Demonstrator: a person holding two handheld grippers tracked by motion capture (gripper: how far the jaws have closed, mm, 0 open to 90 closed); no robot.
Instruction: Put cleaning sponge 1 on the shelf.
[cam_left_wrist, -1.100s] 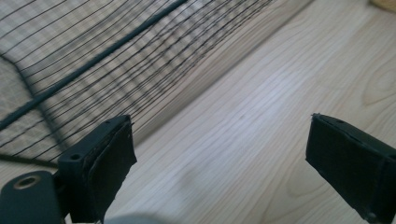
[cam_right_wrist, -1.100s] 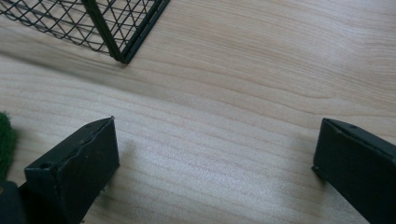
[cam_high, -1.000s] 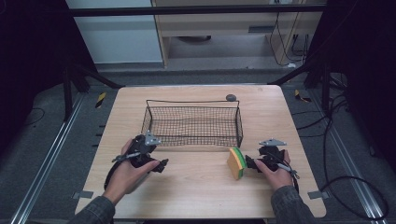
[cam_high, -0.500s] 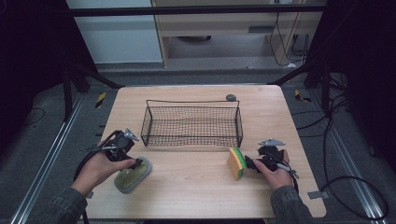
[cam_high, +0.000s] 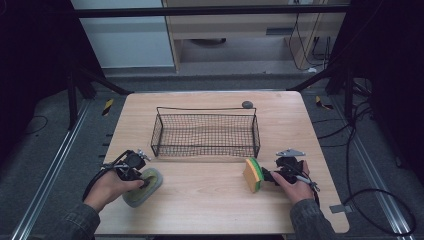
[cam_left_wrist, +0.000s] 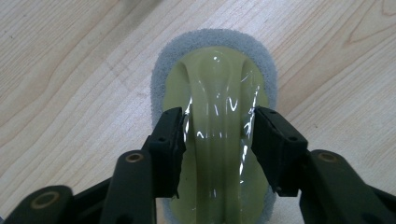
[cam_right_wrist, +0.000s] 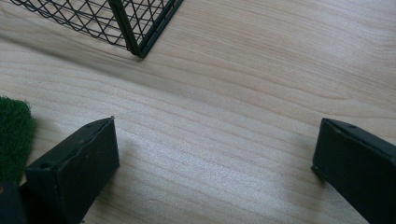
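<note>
Left gripper (cam_high: 146, 181): we saw it low over the near-left part of the table (cam_high: 210, 210), its jaws closed on the raised handle of the scrubber (cam_high: 144, 186); in the left gripper view both pads (cam_left_wrist: 173, 135) pressed the glossy yellow-green grip from either side.
Scrubber: we found it lying flat on the wood, its grey foam base (cam_left_wrist: 212, 39) showing round the handle (cam_left_wrist: 219, 116), in front of the basket's left end and apart from it.
Right gripper (cam_high: 267, 176): we saw it at the near-right, jaws spread wide and holding nothing; bare wood lay between them in the right gripper view.
Sponge (cam_high: 254, 174): we noted it standing on edge, yellow with a green face, just beside the right gripper's tips; whether they touched, we could not tell.
Wire basket (cam_high: 205, 131): we saw it at the table's middle, empty.
Small dark object (cam_high: 247, 104): we saw it behind the basket's far rim.
</note>
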